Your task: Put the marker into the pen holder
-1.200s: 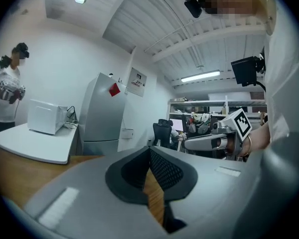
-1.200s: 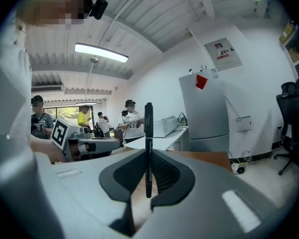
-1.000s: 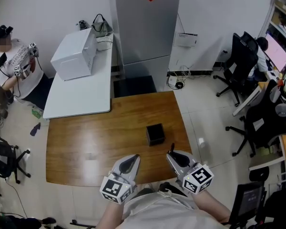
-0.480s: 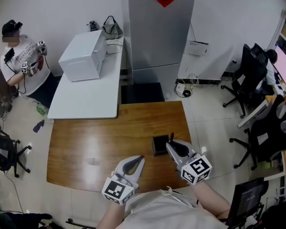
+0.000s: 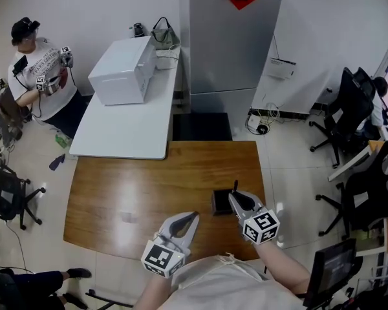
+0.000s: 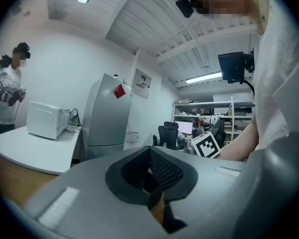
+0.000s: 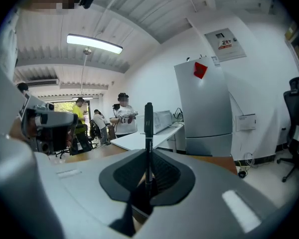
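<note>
marker (image 7: 148,128): standing upright, pinched low down between the right gripper (image 7: 148,177) pads, with most of it poking up above them
right gripper: jaws almost closed, clamped on the marker, tip right by the pen holder (image 5: 220,203)
pen holder: small black box on the wooden table (image 5: 129,186), partly hidden by the right gripper
left gripper (image 6: 152,180): jaws pressed together, holding nothing, over the table's near edge

Head view steeply down over table (image 5: 149,192), gripper views level, sharing fridge (image 5: 226,44)

A white table (image 5: 126,131) stands beside a wooden table (image 5: 142,196) near a grey fridge (image 5: 229,50).
</note>
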